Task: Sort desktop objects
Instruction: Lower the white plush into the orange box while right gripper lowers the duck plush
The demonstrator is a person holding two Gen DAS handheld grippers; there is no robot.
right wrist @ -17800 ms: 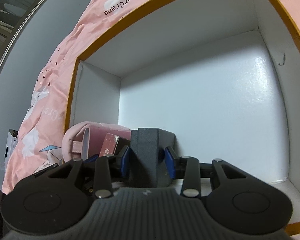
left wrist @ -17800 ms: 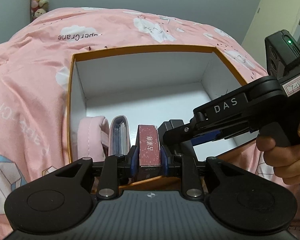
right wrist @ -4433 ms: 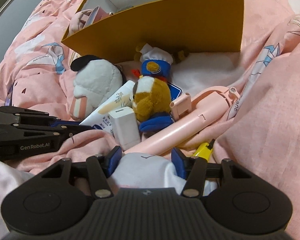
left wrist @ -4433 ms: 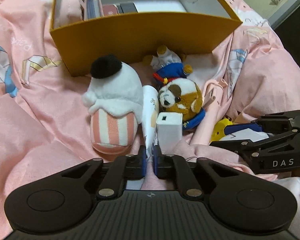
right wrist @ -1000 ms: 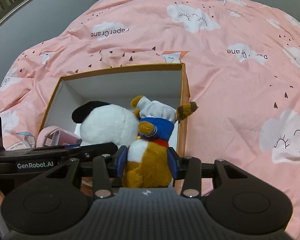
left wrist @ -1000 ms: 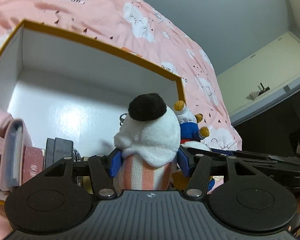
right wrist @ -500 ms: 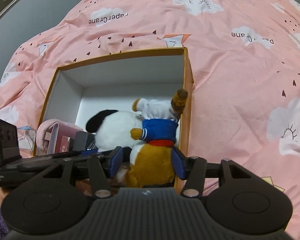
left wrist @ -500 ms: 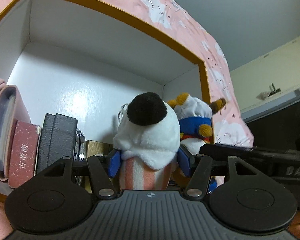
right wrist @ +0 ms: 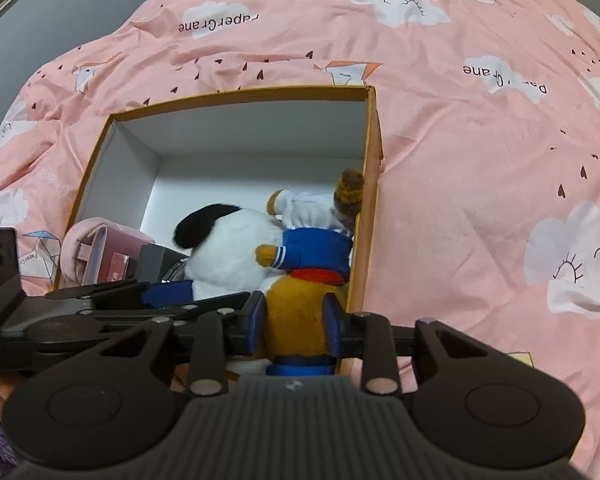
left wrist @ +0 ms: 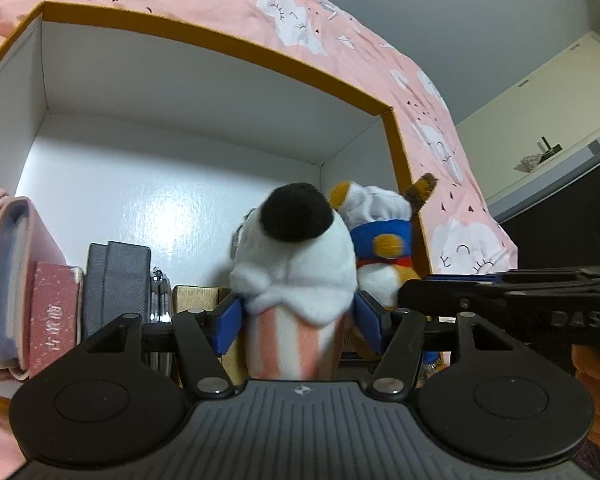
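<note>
An orange box with a white inside lies open on the pink duvet. My left gripper is shut on a white plush with a black pompom and a pink-striped base, held upright inside the box. Beside it on the right, against the box's right wall, is a brown plush dog in a blue jacket and white hat. My right gripper is closing its jaws, and the pads press the dog's brown body. In the right wrist view the box and the white plush also show.
Along the box's left side stand a pink wallet, a maroon packet, a grey case, keys and a small brown carton. The pink duvet surrounds the box. A hand holds the right gripper.
Both plush toys have sunk lower into the box, near its right wall. The right jaws widened around the dog, then narrowed onto it again.
</note>
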